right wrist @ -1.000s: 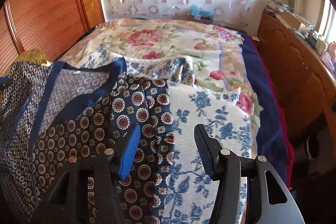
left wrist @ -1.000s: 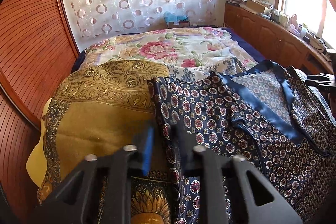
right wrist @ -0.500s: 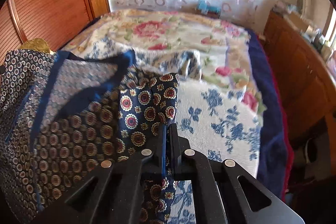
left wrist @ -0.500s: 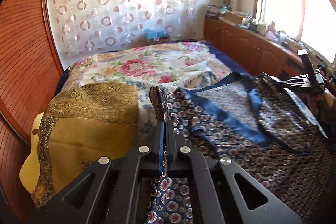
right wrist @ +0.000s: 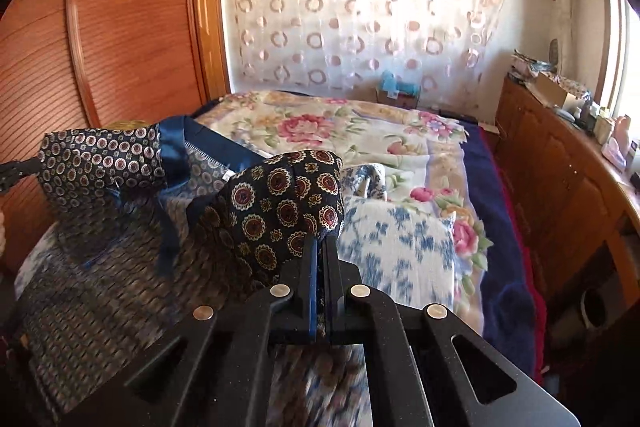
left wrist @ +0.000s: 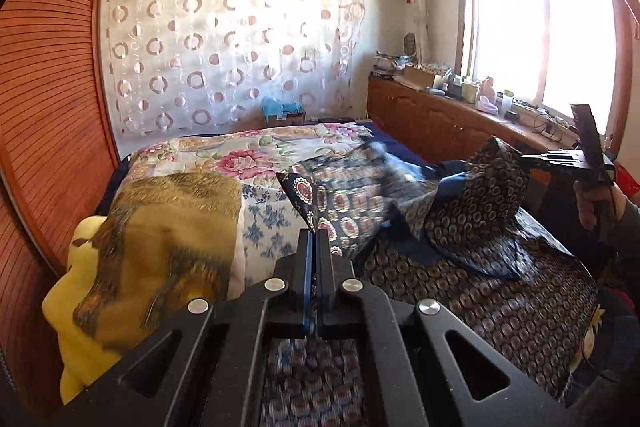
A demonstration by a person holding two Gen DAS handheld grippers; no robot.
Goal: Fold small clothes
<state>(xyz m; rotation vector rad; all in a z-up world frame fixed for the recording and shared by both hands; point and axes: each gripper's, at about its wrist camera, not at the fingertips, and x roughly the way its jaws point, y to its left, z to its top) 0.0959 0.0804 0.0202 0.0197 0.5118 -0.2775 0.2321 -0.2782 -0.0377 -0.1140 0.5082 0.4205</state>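
A navy garment with a medallion print and blue satin trim lies on the bed, its two near corners lifted. My left gripper is shut on one corner. My right gripper is shut on the other corner and holds it above the bed. The right gripper also shows at the right edge of the left wrist view, raised, with cloth hanging from it. The left gripper's tip shows at the left edge of the right wrist view.
A gold patterned cloth over a yellow item lies at the bed's left. A floral bedspread and a blue-and-white cloth cover the bed. A wooden wardrobe stands left; a low cabinet with clutter stands right under the window.
Both grippers closed on the garment's corners, then lifted them up off the bed. The cloth now hangs between the two raised grippers.
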